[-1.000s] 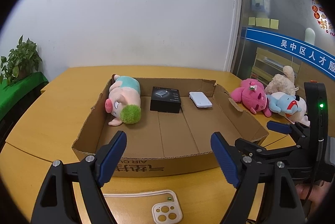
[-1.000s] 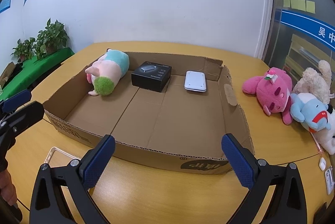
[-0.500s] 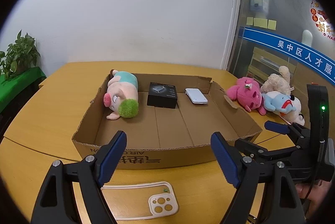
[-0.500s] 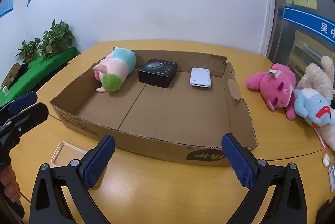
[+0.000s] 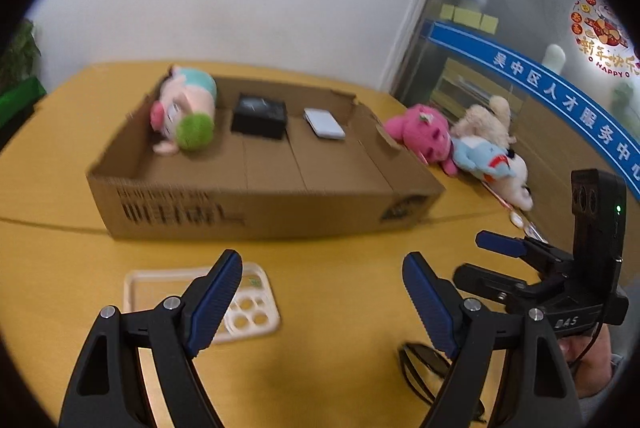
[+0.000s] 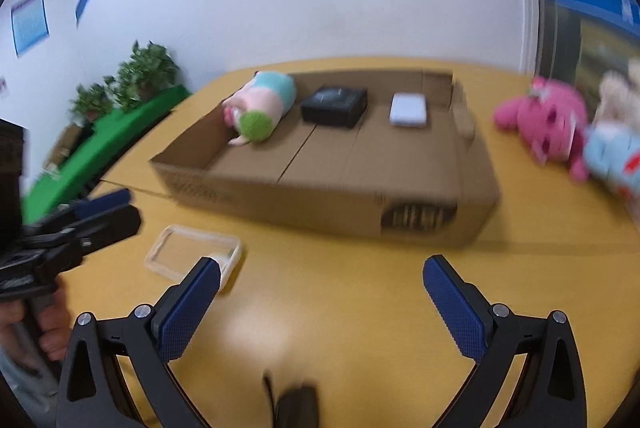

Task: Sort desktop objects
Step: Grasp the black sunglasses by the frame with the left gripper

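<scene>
A shallow cardboard box [image 5: 260, 216] [image 6: 320, 204] sits on the yellow table. Inside lie a pink plush pig [image 5: 186, 116] [image 6: 260, 106], a black box [image 5: 260, 116] [image 6: 334, 104] and a white flat device [image 5: 324, 123] [image 6: 408, 109]. A clear phone case [image 5: 244, 308] [image 6: 192, 252] lies on the table before the box. My left gripper [image 5: 320, 298] is open and empty above the table, its left finger over the case. My right gripper [image 6: 320, 298] is open and empty; it also shows in the left wrist view [image 5: 560, 268].
A pink plush [image 5: 422, 134] [image 6: 548, 120], a blue plush [image 5: 488, 160] and a beige plush [image 5: 486, 118] lie right of the box. Dark glasses [image 5: 424, 368] lie near the front edge. Green plants [image 6: 132, 80] stand at left.
Both grippers have pulled back and lowered away from the box; the box looks farther off and the phone case is now fully in view. Both stay open.
</scene>
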The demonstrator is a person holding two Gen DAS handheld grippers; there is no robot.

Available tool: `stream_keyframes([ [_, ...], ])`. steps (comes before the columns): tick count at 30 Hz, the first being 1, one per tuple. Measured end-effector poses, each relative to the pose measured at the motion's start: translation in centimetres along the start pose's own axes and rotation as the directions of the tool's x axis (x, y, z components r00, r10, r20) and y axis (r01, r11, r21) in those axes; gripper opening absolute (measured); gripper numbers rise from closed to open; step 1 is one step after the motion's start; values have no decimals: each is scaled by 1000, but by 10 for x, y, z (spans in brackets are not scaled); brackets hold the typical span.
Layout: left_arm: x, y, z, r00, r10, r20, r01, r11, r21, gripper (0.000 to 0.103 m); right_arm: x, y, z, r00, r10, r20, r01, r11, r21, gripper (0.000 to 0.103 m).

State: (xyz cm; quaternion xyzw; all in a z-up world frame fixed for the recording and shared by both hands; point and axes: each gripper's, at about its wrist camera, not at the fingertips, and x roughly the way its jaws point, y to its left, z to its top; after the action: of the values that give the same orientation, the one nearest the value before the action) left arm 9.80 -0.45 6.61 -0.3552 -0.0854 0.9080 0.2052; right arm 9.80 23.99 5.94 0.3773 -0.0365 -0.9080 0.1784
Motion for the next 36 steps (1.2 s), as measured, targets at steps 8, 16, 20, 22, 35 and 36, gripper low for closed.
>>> stream_keyframes([
  [8,47,-28,-43,958,-179,-223,168,983,-70,81,-15,-12,-98,980,72,-184,-82,996,-47,103],
  [16,84,-55,-68,896,-228,-381,209,974,-93,70,-6,30,-160,967,-55,-251,0,977,-215,79],
  [20,92,-69,-74,878,-213,-428,210,976,-56,62,-7,29,-159,975,-100,-199,58,976,-209,52],
  [22,97,-75,-77,869,-216,-444,214,975,-55,51,-6,29,-156,976,-98,-194,59,979,-194,40],
  [35,98,-72,-51,909,-169,-382,174,985,-22,39,0,64,-130,977,-194,-87,158,935,-316,25],
  [36,97,-72,-46,912,-170,-372,176,984,-19,39,1,64,-126,978,-195,-80,160,935,-316,25],
])
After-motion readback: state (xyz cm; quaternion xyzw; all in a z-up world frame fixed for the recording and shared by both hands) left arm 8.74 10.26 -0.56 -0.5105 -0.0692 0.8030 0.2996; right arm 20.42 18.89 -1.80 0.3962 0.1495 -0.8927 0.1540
